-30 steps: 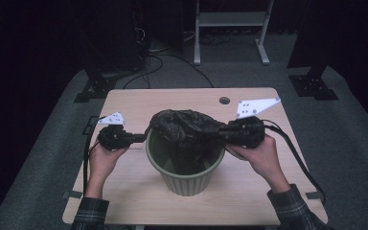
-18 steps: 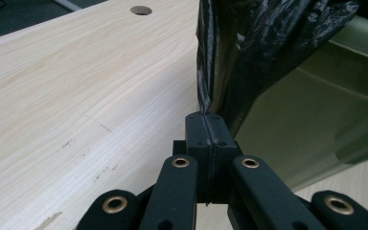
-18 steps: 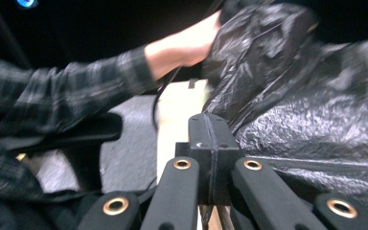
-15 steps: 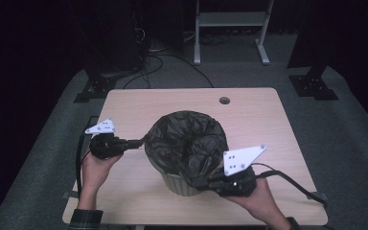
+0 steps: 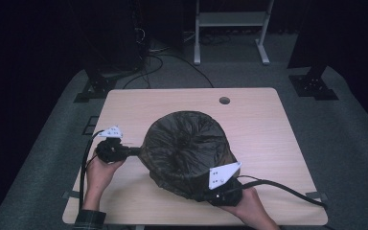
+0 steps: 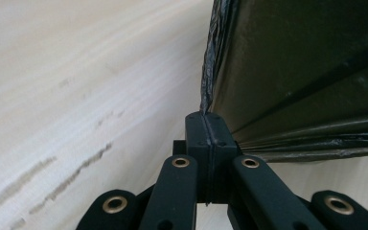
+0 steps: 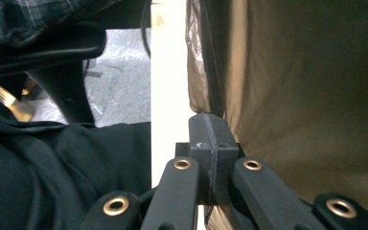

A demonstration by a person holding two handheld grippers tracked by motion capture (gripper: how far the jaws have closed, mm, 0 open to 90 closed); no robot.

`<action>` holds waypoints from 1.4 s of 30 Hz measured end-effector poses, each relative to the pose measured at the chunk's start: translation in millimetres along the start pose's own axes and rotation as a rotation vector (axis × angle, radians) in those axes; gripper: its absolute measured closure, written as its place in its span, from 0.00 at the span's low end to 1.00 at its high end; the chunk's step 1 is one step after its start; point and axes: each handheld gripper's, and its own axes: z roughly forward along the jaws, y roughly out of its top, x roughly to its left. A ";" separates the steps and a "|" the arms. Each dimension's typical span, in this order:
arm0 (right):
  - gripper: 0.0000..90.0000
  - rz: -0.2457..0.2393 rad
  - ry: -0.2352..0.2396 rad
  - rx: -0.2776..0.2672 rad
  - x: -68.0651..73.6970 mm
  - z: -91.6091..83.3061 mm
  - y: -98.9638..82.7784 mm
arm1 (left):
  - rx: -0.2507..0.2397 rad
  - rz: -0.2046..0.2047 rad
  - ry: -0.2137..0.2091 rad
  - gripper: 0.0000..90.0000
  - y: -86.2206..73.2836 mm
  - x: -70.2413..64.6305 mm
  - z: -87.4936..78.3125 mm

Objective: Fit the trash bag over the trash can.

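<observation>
2 grippers, both with jaws pressed together on thin black film. Left gripper point(image 5: 124, 151) seen in the high view at the left side of the bin point(image 5: 188, 153), its tip meeting the edge of the black bag point(image 5: 187, 143) low on that side; held in the left hand point(image 5: 98, 172), with a cable looping back toward the near table edge. In the left gripper view, left gripper point(image 6: 206, 125) closed tight, a crinkled fold of the bag point(image 6: 210, 72) rising straight out of the seam between the pads, the olive wall of the bin point(image 6: 306, 62) just beside it on the right, bare table point(image 6: 76, 86) on the other side.

Right gripper point(image 5: 206, 194) at the near side of the bin, low against its wall, gripped by the right hand point(image 5: 247, 206), grey 3-cornered plate tilted above it, cable trailing off toward the right table edge. In the right gripper view, right gripper point(image 7: 210, 125) likewise shut, a strip of bag film point(image 7: 199, 57) running up from the pads along the bin wall point(image 7: 316, 96); a dark sleeve and plaid cloth off to the other side.

Bin standing on the light wooden table point(image 5: 268, 124), roughly at its middle and nearer the person's edge than the far edge. Bag draped over the bin's mouth and down its sides, sunk into a hollow at the centre. 1 small round hole point(image 5: 224, 100) in the tabletop beyond the bin.
</observation>
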 end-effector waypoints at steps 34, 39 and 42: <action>0.15 0.020 -0.107 -0.174 -14.9 -117.9 33.3 | 0.005 0.110 -0.014 0.00 -22.4 -26.1 -24.9; 0.14 -0.005 -0.145 -0.188 -25.3 -128.7 53.1 | 0.057 0.144 -0.014 0.00 -39.6 -32.7 -20.0; 0.14 -0.008 -0.158 -0.169 -34.6 -129.4 66.9 | 0.095 0.170 -0.008 0.00 -49.6 -37.6 -13.7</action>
